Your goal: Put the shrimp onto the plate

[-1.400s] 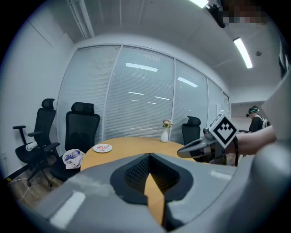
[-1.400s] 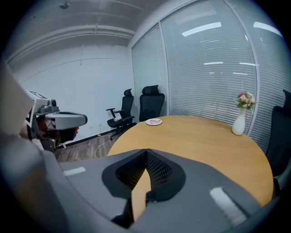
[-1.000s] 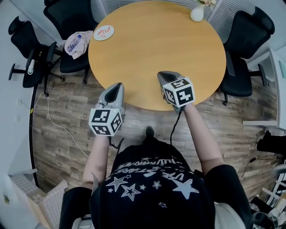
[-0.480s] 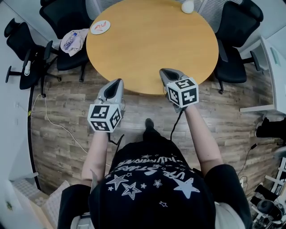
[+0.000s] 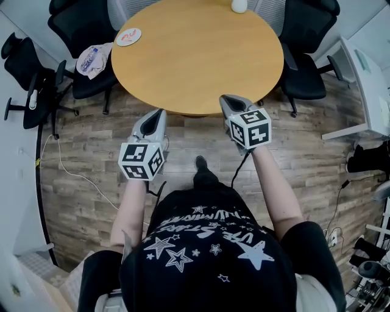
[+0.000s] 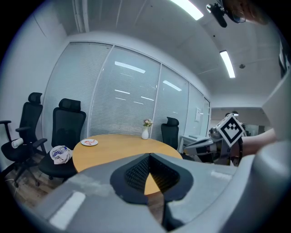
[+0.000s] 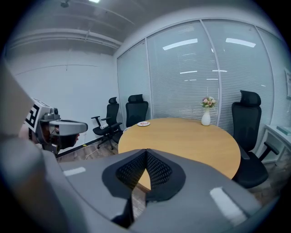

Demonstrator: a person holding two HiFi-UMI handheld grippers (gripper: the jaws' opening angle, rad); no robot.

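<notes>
Two black chairs [image 5: 24,61] stand at the far left on the wooden floor [image 5: 85,170], and a third beside them carries a crumpled bundle [image 5: 92,59] with what looks like a bottle in it. Just right of that, on the far-left edge of the round bench [image 5: 201,55], sits the plate [image 5: 138,35]. Some orange-red bits [image 5: 126,36] lie on it. They are too small to name with certainty, though they may be the shrimp, since no loose shrimp shows elsewhere on the bench.

Nearer the person, the left gripper [image 5: 159,113] hangs over the floor just short of the bench's near edge. Its jaws are closed tip to tip with nothing between them. The right gripper [image 5: 224,99] is held level with it, its tip reaching just over the bench's edge, jaws likewise pressed together and empty. A white vase [image 5: 239,5] stands at the far rim, with more chairs to the right.

Judging from this, no step of the task is in hand: both grippers are well apart from the plate. The next move calls for stepping up to the bench and bringing a gripper toward the plate to see whether any shrimp remains to be lifted, opening the jaws before any pick.
</notes>
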